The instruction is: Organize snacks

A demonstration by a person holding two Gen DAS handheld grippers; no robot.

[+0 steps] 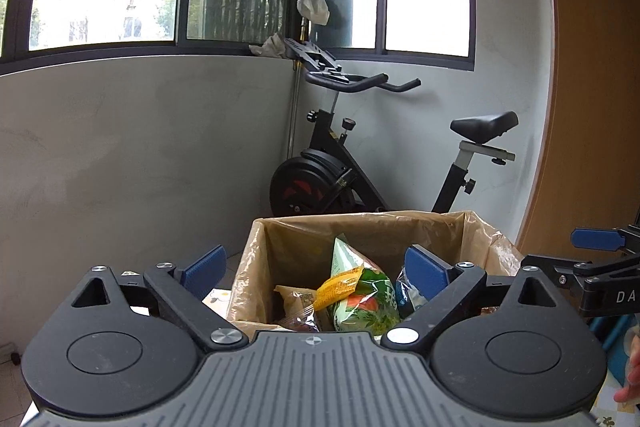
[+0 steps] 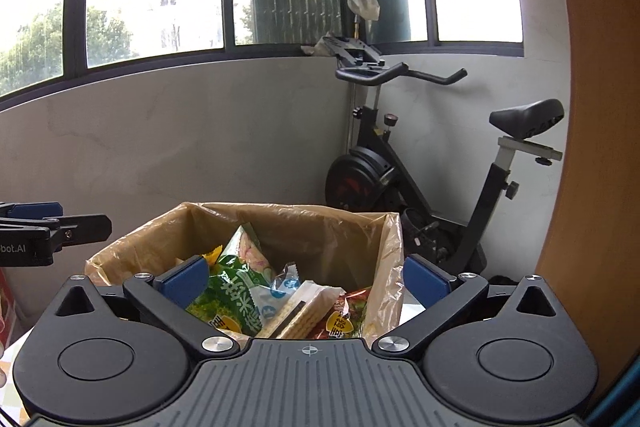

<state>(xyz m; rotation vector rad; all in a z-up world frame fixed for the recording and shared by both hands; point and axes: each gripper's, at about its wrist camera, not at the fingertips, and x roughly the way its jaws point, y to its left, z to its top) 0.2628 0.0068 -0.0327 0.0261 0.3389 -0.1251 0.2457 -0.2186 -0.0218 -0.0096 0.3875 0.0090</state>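
Note:
A cardboard box lined with a tan plastic bag (image 1: 280, 239) stands right in front of both grippers. Inside lie several snack packets: a green packet (image 1: 360, 303) with a yellow one (image 1: 338, 285) across it, a brown wrapped snack (image 1: 296, 301) and a blue packet (image 1: 406, 293). In the right wrist view the same box (image 2: 320, 227) holds the green packet (image 2: 240, 291), a white-blue sachet (image 2: 280, 287), a cracker pack (image 2: 308, 315) and a red packet (image 2: 340, 321). My left gripper (image 1: 315, 259) and my right gripper (image 2: 304, 263) both hover open over the near rim, holding nothing.
An exercise bike (image 1: 360, 155) stands in the corner behind the box, under dark-framed windows. A wooden panel (image 1: 592, 107) rises at the right. A finger of my right gripper (image 1: 596, 239) shows at the right edge of the left wrist view. A person's hand (image 1: 632, 383) shows low right.

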